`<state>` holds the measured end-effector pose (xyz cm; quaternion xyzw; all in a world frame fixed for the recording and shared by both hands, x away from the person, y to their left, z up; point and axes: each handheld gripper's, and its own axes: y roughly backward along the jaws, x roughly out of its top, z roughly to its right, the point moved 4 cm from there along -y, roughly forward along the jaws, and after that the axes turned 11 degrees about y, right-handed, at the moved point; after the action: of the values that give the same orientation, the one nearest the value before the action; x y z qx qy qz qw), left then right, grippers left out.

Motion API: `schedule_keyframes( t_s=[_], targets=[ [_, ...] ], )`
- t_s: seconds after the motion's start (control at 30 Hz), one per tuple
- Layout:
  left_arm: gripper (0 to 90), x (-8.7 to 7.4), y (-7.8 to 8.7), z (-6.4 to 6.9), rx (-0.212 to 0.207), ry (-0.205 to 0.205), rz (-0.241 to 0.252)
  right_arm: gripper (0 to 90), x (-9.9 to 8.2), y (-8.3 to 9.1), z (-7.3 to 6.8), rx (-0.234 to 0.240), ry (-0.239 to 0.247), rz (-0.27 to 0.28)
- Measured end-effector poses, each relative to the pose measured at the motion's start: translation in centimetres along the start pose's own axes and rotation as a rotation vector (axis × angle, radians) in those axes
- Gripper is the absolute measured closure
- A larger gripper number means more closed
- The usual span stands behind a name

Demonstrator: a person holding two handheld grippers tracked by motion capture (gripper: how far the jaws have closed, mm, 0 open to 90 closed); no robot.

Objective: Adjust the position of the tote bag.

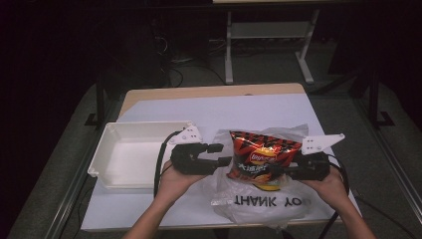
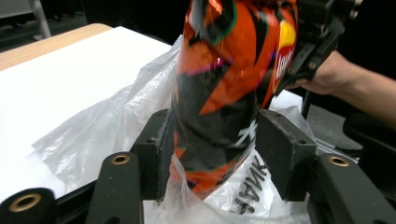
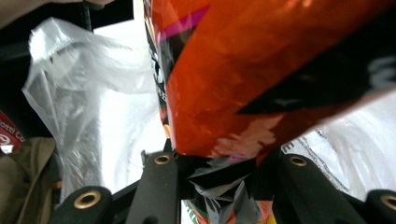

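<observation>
An orange and black chip bag (image 1: 261, 159) stands upright over a clear plastic bag (image 1: 259, 206) printed THANK YOU, near the table's front edge. My left gripper (image 1: 223, 154) is at the chip bag's left side. In the left gripper view the chip bag (image 2: 224, 93) sits between the spread jaws of my left gripper (image 2: 210, 140), and the right-hand pad stands a little off it. My right gripper (image 1: 284, 172) is at the bag's right lower edge. In the right gripper view my right gripper (image 3: 219, 163) pinches the crumpled seam of the chip bag (image 3: 261, 79).
A white empty tray (image 1: 112, 134) lies at the left of the table, beside my left hand. A white sheet (image 1: 214, 107) covers the tabletop. Table legs and cables stand on the dark floor behind. Loose plastic film (image 2: 102, 135) spreads around the chip bag.
</observation>
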<state>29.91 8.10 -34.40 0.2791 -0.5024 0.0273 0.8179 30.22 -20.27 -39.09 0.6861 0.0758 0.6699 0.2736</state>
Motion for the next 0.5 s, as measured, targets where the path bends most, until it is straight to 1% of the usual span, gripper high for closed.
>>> schedule_keyframes(
  t_s=[0.13,0.33,0.5],
  targets=[
    [43.5,-0.2,0.9,0.2,0.016,-0.022,0.005,70.2,0.7,0.4,0.0,0.000,0.005,0.005],
    [40.3,-0.9,2.5,-0.1,0.051,-0.019,0.029,70.3,1.7,0.8,0.0,0.016,0.004,-0.001],
    [38.8,-1.7,3.6,-0.4,0.078,-0.015,0.032,70.3,2.9,1.5,-0.1,0.026,-0.007,0.032]
  ],
)
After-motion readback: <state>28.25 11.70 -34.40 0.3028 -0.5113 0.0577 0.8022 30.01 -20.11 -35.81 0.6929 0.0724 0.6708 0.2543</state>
